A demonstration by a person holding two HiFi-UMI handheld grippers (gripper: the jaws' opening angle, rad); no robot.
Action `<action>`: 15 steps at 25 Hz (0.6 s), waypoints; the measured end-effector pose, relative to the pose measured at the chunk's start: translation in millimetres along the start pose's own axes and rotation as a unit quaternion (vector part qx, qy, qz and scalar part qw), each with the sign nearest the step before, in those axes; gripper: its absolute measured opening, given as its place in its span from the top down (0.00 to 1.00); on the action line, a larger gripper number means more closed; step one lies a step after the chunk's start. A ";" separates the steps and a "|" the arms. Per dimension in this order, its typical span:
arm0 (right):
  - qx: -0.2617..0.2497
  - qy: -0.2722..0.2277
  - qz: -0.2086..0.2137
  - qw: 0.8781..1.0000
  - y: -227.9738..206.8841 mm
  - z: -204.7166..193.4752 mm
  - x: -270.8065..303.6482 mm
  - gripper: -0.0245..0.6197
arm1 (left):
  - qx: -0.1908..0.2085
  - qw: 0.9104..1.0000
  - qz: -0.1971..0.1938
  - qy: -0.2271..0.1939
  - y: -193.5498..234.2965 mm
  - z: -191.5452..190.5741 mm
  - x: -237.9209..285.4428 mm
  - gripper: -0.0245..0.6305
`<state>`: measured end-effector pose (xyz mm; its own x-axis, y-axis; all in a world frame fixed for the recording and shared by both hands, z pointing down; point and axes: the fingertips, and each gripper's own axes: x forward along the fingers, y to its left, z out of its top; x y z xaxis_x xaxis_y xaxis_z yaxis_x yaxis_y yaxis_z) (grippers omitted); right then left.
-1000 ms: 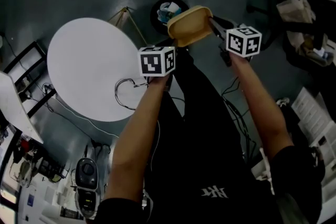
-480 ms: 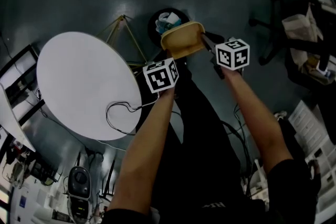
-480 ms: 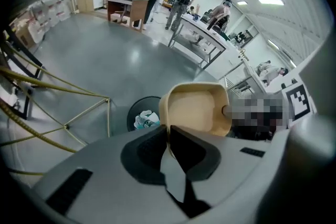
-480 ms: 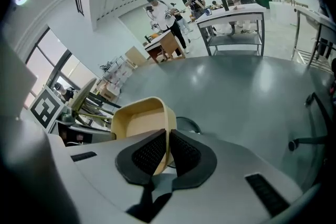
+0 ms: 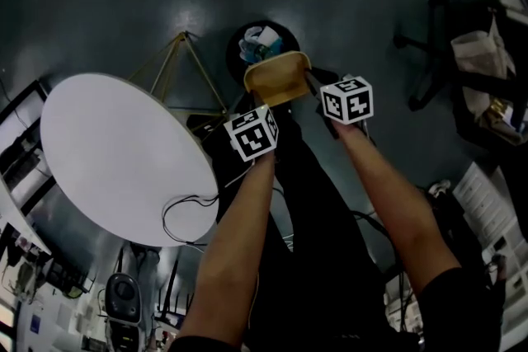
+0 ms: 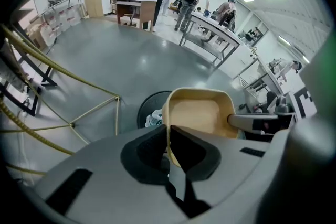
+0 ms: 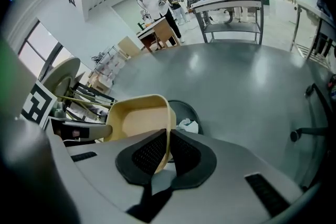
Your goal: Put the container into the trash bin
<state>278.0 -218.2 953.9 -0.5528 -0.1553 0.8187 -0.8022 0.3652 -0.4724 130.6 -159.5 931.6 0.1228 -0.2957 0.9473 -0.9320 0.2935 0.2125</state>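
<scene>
— Now that both arms have dipped, where has the container [image 5: 276,78] got to?

— Lower than a second ago. In the head view the tan tub looks smaller and hangs in the air, open side up, and overlaps the near rim of the trash bin [image 5: 262,45]. It is not inside yet; both gripper views show the black bin just beyond its far edge.

— Who has it?

— Both. The left gripper [image 6: 169,147] has its pads nipped on the thin wall at one side, and the right gripper [image 7: 169,152] pinches the opposite wall the same way. Neither pair of jaws stands spread.

— Anything in the bin already?

— Some crumpled waste [image 5: 257,41] (pale, with a bit of blue). There seems to be room on top of it.

— What does the drop mean for the job?

— I'd judge the carry nearly done. The tub needs a little more reach forward over the opening, then both grips must let go together. The round white table [image 5: 124,152] lies well off to the left, out of the way.
</scene>
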 end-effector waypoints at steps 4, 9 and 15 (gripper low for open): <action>-0.010 0.007 0.007 1.000 -2.1 -3.1 20.6 0.88 | 0.010 1.000 0.009 0.003 11.7 -5.1 16.8 0.92; -0.024 0.011 0.008 1.000 -6.7 -4.7 39.2 0.88 | 0.015 1.000 0.020 0.000 20.8 -12.1 35.3 0.92; -0.035 0.016 0.000 0.999 -16.3 -5.4 57.2 0.88 | -0.001 1.000 0.018 0.002 24.1 -13.7 55.2 0.92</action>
<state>260.7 -228.1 1010.2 -0.5448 -0.1270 0.8289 -0.7835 0.4294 -0.4492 119.6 -156.3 992.3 0.0903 -0.2807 0.9555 -0.9353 0.3056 0.1782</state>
